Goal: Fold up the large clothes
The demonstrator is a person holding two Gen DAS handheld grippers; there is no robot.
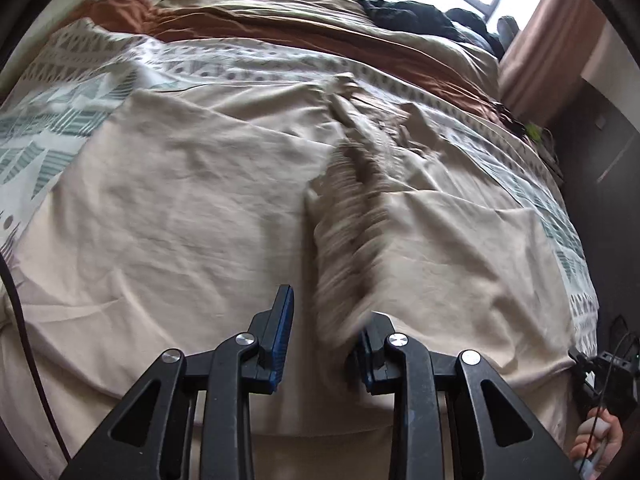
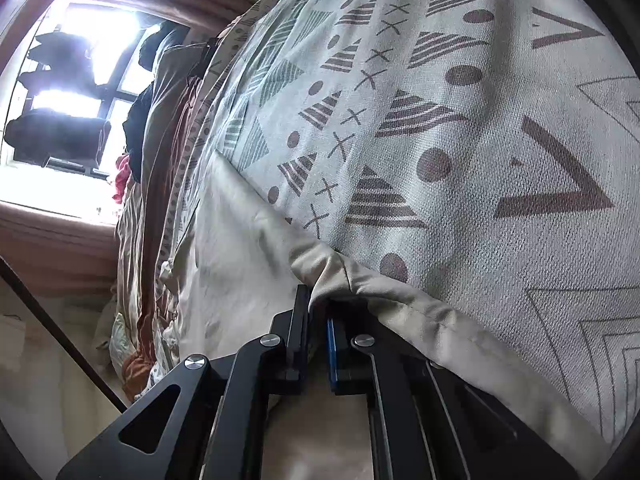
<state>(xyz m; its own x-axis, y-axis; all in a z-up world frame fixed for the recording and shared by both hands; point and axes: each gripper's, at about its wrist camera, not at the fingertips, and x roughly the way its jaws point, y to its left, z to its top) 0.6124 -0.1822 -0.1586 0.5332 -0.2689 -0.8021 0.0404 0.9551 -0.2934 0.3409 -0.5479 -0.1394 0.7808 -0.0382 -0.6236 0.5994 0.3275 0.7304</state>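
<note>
We look down along both grippers at a beige garment [image 1: 192, 208] spread flat across a bed covered by a patterned bedspread [image 1: 60, 112]. In the left wrist view, the left gripper [image 1: 326, 344] hangs over the garment's near portion; its fingers [image 1: 282, 332] stand at a narrow gap, and a blurred fold of the beige cloth rises between them and partly covers the right-hand finger. We cannot tell whether the pads press on that fold. A zipper strip [image 1: 386, 148] runs up the middle of the garment. At the lower right edge of this view we see the person's right hand [image 1: 598, 444] on a handle.

In the right wrist view, the right gripper [image 2: 318, 312] has its fingers [image 2: 302, 320] closed on the hemmed edge of the beige garment [image 2: 240, 264], which lies against the bedspread [image 2: 460, 120]. A window [image 2: 80, 92] with dark clothes in front of it lies beyond the bed, and brown bedding [image 1: 240, 28] sits farther up the mattress.
</note>
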